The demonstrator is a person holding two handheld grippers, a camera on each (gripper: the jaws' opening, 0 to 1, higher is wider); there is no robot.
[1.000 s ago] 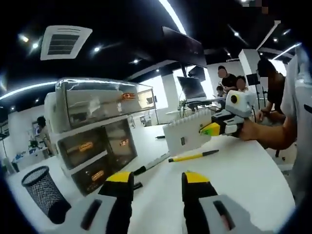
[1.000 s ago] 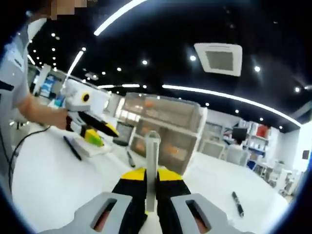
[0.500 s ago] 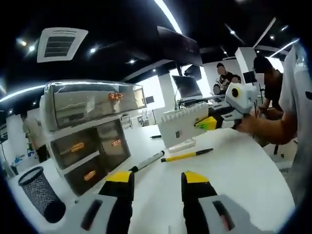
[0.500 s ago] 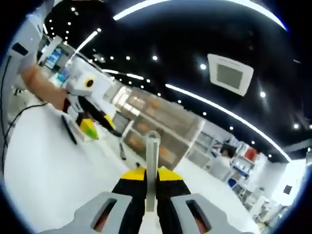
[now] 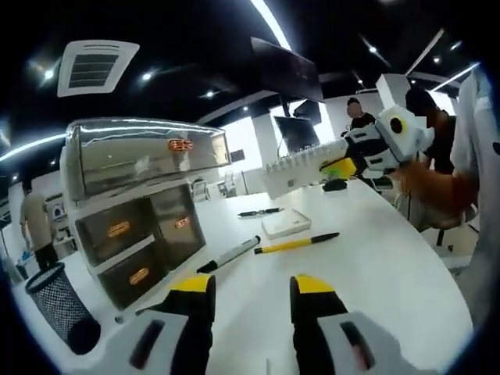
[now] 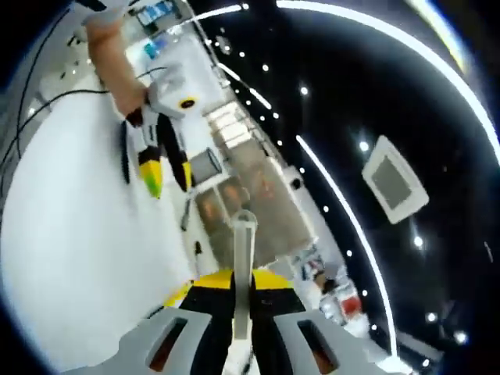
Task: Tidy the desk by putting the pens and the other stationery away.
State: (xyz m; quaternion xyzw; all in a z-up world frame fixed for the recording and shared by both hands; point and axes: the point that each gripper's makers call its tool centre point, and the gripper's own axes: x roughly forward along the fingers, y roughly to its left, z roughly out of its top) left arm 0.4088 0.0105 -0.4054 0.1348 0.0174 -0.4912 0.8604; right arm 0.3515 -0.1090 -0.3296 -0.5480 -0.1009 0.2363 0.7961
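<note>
White ruler point(image 6: 245, 266) clamped edge-on in right gripper point(image 6: 242, 291), carried high; left gripper point(image 5: 251, 291) agape, empty. Risk: thin ruler pivots, slips; could clip drawers point(image 5: 133, 211)

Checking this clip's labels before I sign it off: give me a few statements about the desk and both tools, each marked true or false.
1. The left tool is open and holds nothing. True.
2. The right tool is empty. False: it is shut on a flat white case, held edge-on between its jaws.
3. A yellow pen lies on the desk. True.
4. The black mesh pen cup lies tipped over. False: it stands upright beside the drawer unit.
5. The white case is raised off the desk. True: in the left gripper view it hangs in the air above the small white box.
</note>
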